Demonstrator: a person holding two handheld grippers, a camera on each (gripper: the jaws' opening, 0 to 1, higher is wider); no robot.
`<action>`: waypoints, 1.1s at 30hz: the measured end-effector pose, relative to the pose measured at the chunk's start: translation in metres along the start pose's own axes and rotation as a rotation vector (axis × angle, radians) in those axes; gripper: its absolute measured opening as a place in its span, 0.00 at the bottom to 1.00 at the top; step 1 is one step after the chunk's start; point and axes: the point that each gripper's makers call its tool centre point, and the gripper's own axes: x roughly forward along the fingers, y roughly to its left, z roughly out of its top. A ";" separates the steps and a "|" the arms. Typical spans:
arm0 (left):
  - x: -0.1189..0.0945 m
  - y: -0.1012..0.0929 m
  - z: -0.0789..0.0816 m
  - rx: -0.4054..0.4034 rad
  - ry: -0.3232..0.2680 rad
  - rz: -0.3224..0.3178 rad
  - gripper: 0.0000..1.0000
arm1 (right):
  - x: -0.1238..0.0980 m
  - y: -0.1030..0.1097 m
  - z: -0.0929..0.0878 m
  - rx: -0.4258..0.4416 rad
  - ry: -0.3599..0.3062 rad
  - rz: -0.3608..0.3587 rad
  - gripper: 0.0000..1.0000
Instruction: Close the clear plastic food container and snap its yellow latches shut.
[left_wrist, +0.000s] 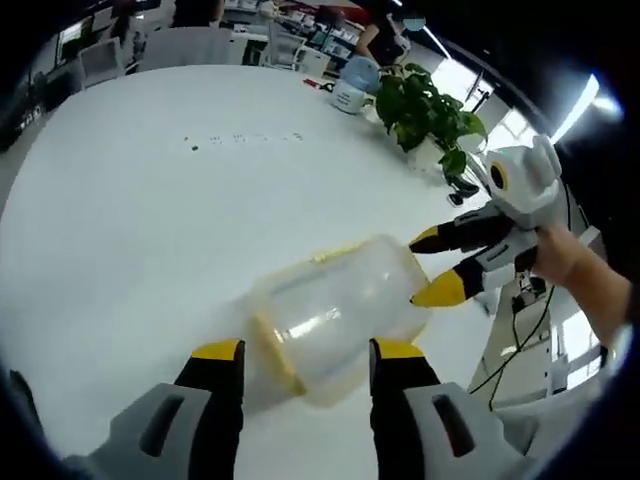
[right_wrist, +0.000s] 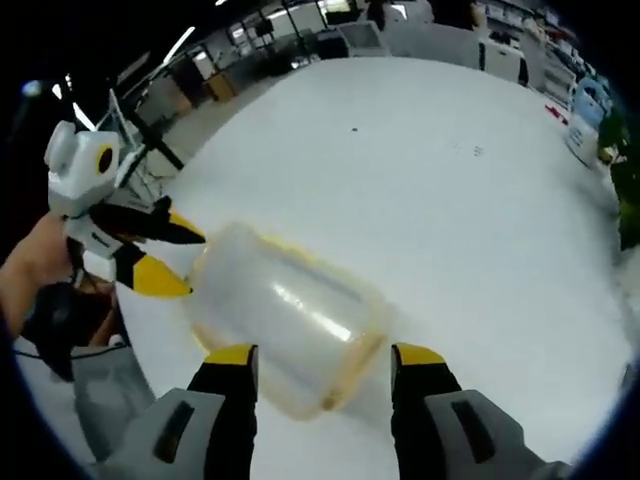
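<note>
The left gripper (left_wrist: 306, 352) stands wide, its jaws either side of the clear container (left_wrist: 335, 315) on the white table (left_wrist: 140, 220). The right gripper (right_wrist: 322, 357), also wide, flanks the container's opposite end.

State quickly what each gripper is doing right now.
Left gripper: open, jaws either side of the clear plastic container.
Right gripper: open, jaws flanking it.

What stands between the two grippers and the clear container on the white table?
Nothing visible does. The container lies on the white table right in front of the left gripper, its open jaws on either side. The right gripper comes from the opposite end, its yellow tips at the container's wall. The plant stands far behind.
</note>
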 end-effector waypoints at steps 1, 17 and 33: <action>0.001 0.000 -0.003 -0.033 0.006 -0.003 0.50 | 0.001 0.000 -0.001 0.012 0.000 0.000 0.52; 0.010 0.001 -0.014 -0.116 0.012 -0.022 0.35 | 0.007 0.002 -0.006 0.113 0.010 0.022 0.49; 0.011 -0.001 -0.016 -0.099 0.030 -0.034 0.28 | 0.016 0.012 -0.006 0.110 0.071 0.021 0.43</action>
